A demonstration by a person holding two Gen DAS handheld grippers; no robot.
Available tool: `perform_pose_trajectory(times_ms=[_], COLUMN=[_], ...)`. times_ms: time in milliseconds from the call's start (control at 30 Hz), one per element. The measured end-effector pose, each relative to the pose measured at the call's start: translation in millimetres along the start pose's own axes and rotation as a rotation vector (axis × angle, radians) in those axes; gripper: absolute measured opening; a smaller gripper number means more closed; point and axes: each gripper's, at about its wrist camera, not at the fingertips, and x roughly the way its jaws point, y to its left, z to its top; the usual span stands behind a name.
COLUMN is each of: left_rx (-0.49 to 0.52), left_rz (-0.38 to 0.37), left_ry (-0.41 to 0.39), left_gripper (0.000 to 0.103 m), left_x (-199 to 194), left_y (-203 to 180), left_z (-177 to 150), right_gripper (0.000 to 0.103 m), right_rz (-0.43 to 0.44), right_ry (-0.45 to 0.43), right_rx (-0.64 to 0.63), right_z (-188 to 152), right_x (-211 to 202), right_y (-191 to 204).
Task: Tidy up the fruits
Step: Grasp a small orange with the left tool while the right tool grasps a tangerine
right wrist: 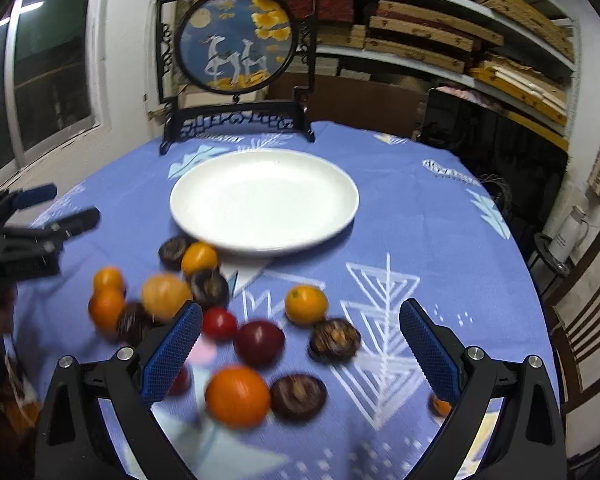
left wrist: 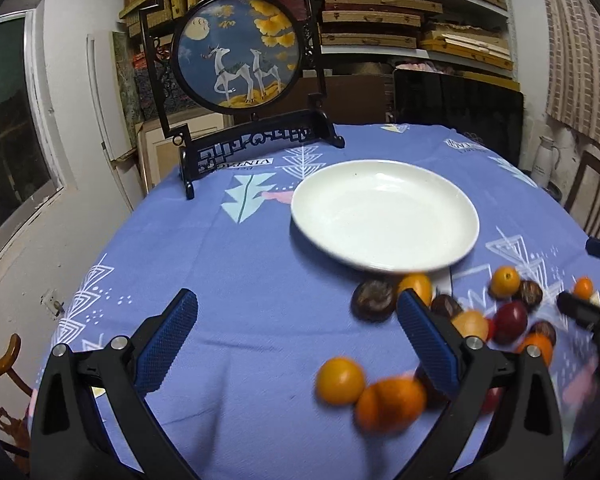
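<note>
Small round fruits (right wrist: pixel 260 342), orange, yellow, red and dark brown, lie scattered on the blue-clothed counter (right wrist: pixel 420 216) just in front of a white plate (right wrist: pixel 264 200) that holds nothing. Most are blurred, so their kinds are hard to tell. The right tool (right wrist: pixel 300 336) hangs spread wide above the pile, pinching nothing; one orange piece (right wrist: pixel 439 406) is half hidden behind its right finger. The left tool (left wrist: pixel 298 330) is also spread, with two orange fruits (left wrist: pixel 370 392) near its right finger. Bare cloth lies to the plate's right.
</note>
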Motion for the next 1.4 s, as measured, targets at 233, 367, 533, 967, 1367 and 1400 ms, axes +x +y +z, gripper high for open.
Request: perform_pose_trajectory(times_ms=[233,367,533,967,1367,1400], left_rx=[0.084,0.093,0.059,-0.073,-0.270,-0.272], left_rz=[-0.028,-0.020,-0.017,-0.071,-0.197,-0.193], left_ry=[0.033,0.063,0.095,0.241,0.492,0.488], left_gripper=[0.098,0.098,0.098,0.098,0.099,0.099], left_x=[-22.0,-21.8,-9.9,31.7,88.7,88.2], left_y=[27.2,32.7,32.5,27.5,13.0,13.3], left_z=[-28.6,-37.3,-35.1,-25.7,-27.3,-27.9], right_gripper=[0.100,0.100,0.099,0.037,0.037,0.037], right_rz=[0.056,-0.084,-0.167,-0.010,0.067,0.073], right_ry=[0.077,0.113,0.169,0.257,0.175,0.169], right_rx=[-0.066,-0.075,0.006,0.124,-0.010,-0.029], right_z=[-35.3,-47.6,-55.5,-57.3,-28.4,-26.0], right_x=[-23.5,-24.8,-9.7,23.7,7.6,6.8], right_y=[-28.7,-58.3,-93.8,-102.3,-47.7,-40.5])
